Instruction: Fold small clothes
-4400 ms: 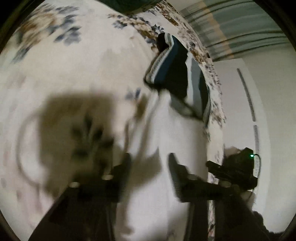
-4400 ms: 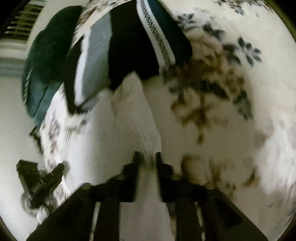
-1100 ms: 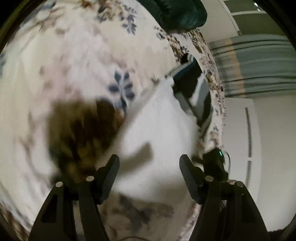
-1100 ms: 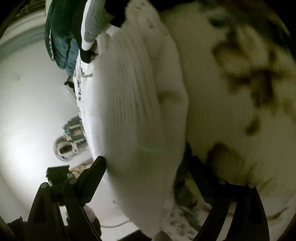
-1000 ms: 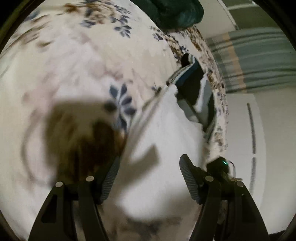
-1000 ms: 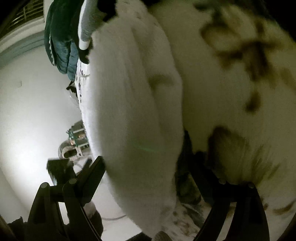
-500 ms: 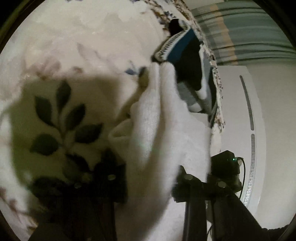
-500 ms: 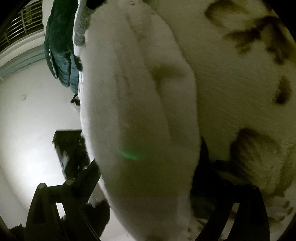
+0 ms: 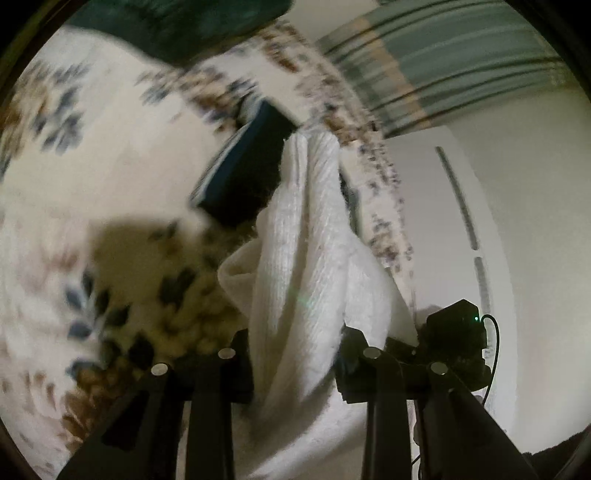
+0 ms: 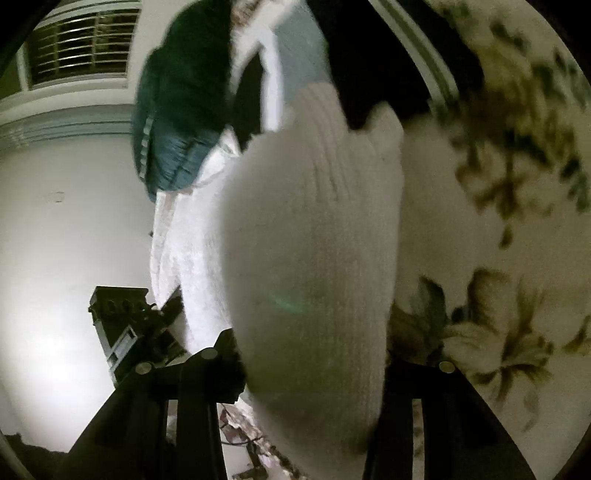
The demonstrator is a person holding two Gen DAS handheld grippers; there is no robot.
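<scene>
A white ribbed knit garment (image 9: 295, 266) is bunched between the fingers of my left gripper (image 9: 297, 363), which is shut on it and holds it above the floral bedspread (image 9: 96, 170). In the right wrist view the same white garment (image 10: 314, 258) fills the gap of my right gripper (image 10: 312, 363), whose fingers are closed on the thick fold. The garment's far end reaches a folded dark blue, grey and white striped piece (image 9: 243, 173), also in the right wrist view (image 10: 295, 62).
A dark green pillow lies at the bed's far edge (image 9: 192, 26) (image 10: 173, 107). The other gripper's black body shows at right (image 9: 454, 339) and at lower left (image 10: 125, 325). A white wall, striped curtain (image 9: 443, 70) and window (image 10: 81, 48) lie beyond the bed.
Both grippers were open around the white garment a second ago; both have since closed on it and lifted it, bunching it into a thick fold.
</scene>
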